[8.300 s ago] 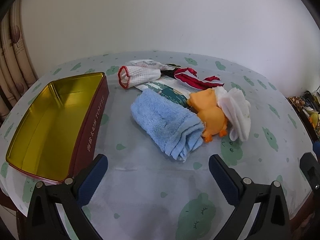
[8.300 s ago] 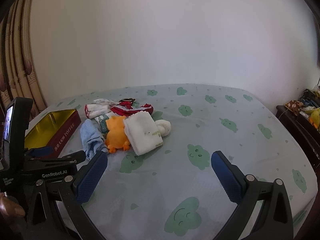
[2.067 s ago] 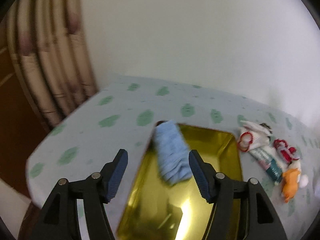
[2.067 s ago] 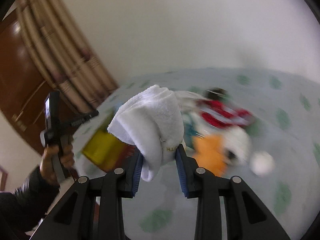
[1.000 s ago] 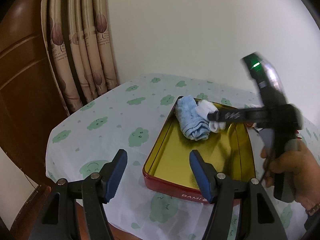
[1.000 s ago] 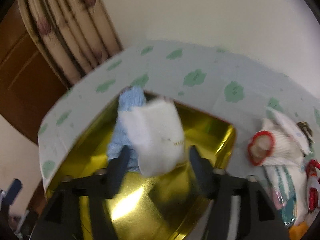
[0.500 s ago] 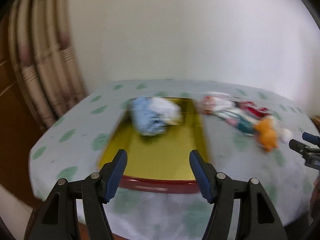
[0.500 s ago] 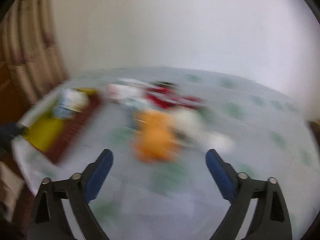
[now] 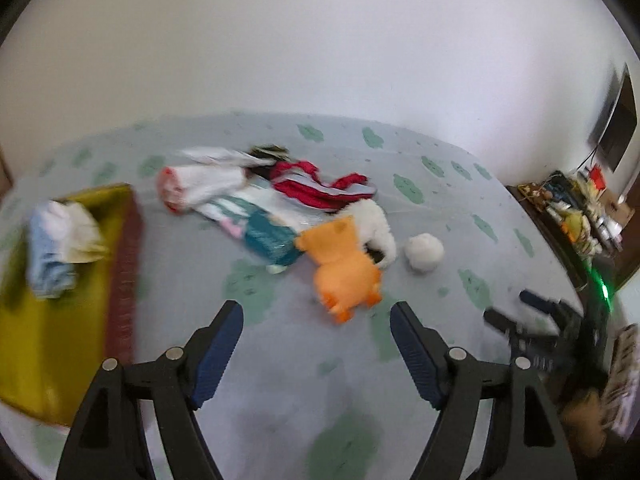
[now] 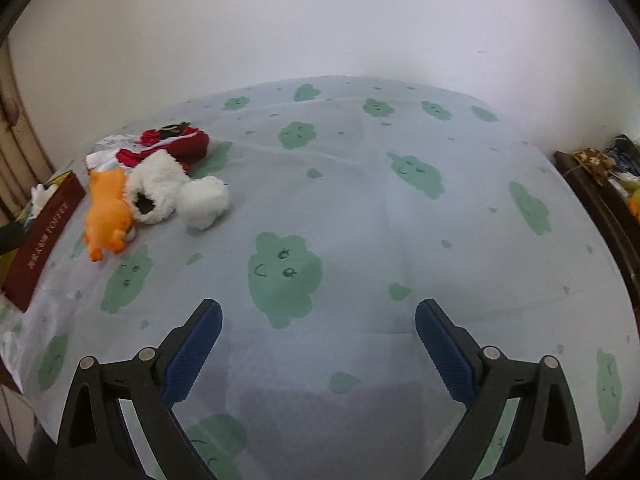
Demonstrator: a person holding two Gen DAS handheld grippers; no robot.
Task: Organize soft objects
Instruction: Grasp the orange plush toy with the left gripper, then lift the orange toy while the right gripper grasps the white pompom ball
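The left gripper (image 9: pixel 316 330) and the right gripper (image 10: pixel 318 328) are both spread wide and hold nothing, above the cloud-printed counter (image 10: pixel 400 220). The fluffy blue towel (image 9: pixel 46 264) and white towel (image 9: pixel 68 224) lie inside the shiny golden tin (image 9: pixel 48 340). The orange plush toy (image 9: pixel 344 270) lies near a round white ball (image 9: pixel 424 252).

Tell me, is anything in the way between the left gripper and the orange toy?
No. The left gripper is open, and only bare tablecloth lies between its fingers and the orange toy.
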